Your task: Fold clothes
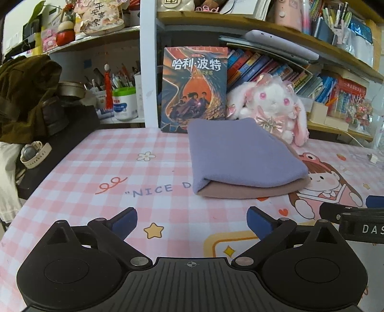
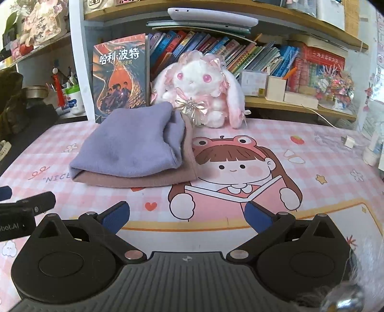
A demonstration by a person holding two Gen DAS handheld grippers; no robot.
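The folded cloth (image 1: 244, 158) lay flat on the bench (image 1: 96, 168), its long axis running toward the shelves, fold edge nearest; left gripper (image 1: 192, 222) and right gripper (image 2: 187, 216) stood apart, empty.

Both grippers' fingers (image 1: 124, 219) (image 2: 258, 216) wide apart

Both views are evenly and softly lit, fairly bright, with only faint shadows under the folded cloth (image 1: 242, 158) on the counter (image 1: 96, 168). Fisheye distortion bows the shelves (image 2: 216, 14) and darkens the frame corners. Detail is sharp at centre; a blurred furry sleeve (image 2: 355, 283) smears the right view's lower corner
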